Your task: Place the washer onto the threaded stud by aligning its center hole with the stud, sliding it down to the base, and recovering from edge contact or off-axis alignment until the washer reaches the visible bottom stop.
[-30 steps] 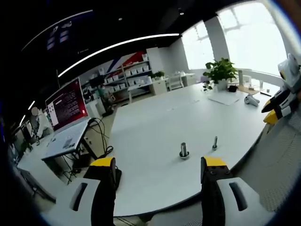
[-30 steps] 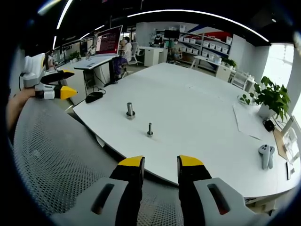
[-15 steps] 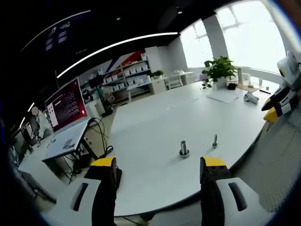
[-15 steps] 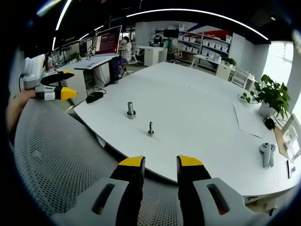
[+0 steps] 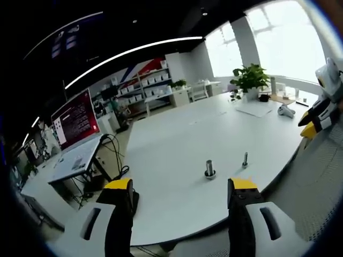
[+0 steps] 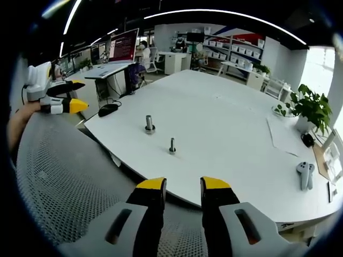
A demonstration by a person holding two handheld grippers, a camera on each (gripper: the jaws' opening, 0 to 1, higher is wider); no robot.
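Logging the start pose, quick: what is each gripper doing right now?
Left gripper: open, jaws wide apart, holding nothing.
Right gripper: open with a narrower gap, holding nothing.

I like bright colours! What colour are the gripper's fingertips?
Yellow fingertips, clearest in the right gripper view.

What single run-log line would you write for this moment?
phase: before approach | left gripper: open, empty | right gripper: open, empty | thick stud, thin stud: upright on table | washer: unseen

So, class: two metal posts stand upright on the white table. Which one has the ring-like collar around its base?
The thicker post, nearer the table's corner. A wider ring circles its foot, while the thinner stud beside it looks slimmer.
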